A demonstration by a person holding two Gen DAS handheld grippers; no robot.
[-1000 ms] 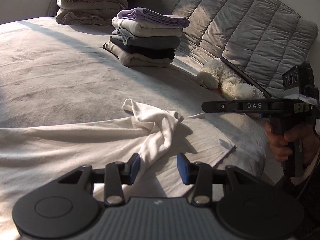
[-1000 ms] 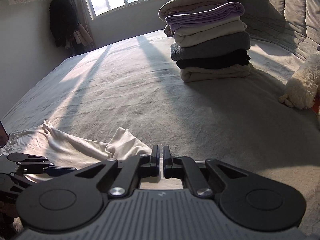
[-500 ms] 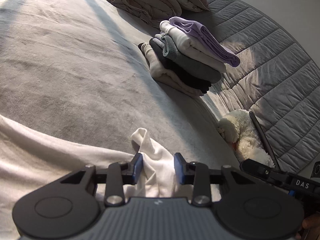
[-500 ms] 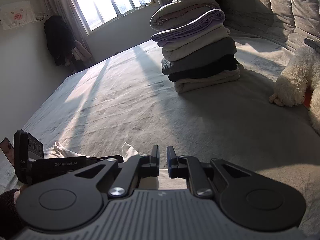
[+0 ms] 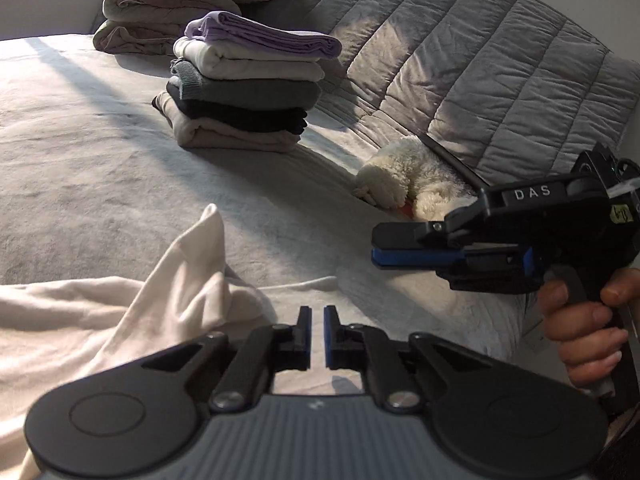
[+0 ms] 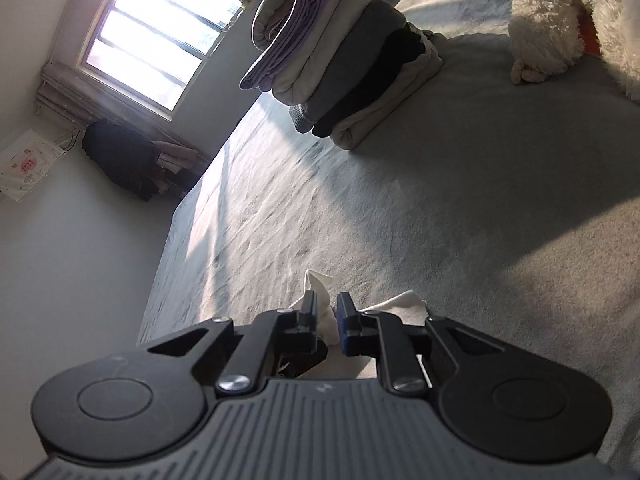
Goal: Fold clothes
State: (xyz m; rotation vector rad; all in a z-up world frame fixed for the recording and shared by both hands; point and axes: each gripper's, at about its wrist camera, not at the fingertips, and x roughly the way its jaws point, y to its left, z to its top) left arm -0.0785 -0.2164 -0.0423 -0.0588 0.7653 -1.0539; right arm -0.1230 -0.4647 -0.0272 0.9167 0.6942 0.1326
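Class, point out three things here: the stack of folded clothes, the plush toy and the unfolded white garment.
stack of folded clothes [image 5: 248,92], left wrist view, grey middle layer.
plush toy [image 5: 404,176], left wrist view, fluffy body.
white garment [image 5: 188,264], left wrist view, raised fold.

The bed [image 5: 100,152] is pale grey. The loose shirt [image 5: 132,320] on it is creamy white. The stack of folded clothes [image 5: 244,88] goes purple on top, then cream, grey, black and beige at the bottom. The headboard [image 5: 460,60] is grey with a stitched pattern of squares. The fluffy toy [image 5: 404,180] is white with a bit of orange-red. The left gripper [image 5: 316,336] and right gripper [image 6: 326,320] are black with blue pads on the jaws. White letters "DAS" show on the right one.
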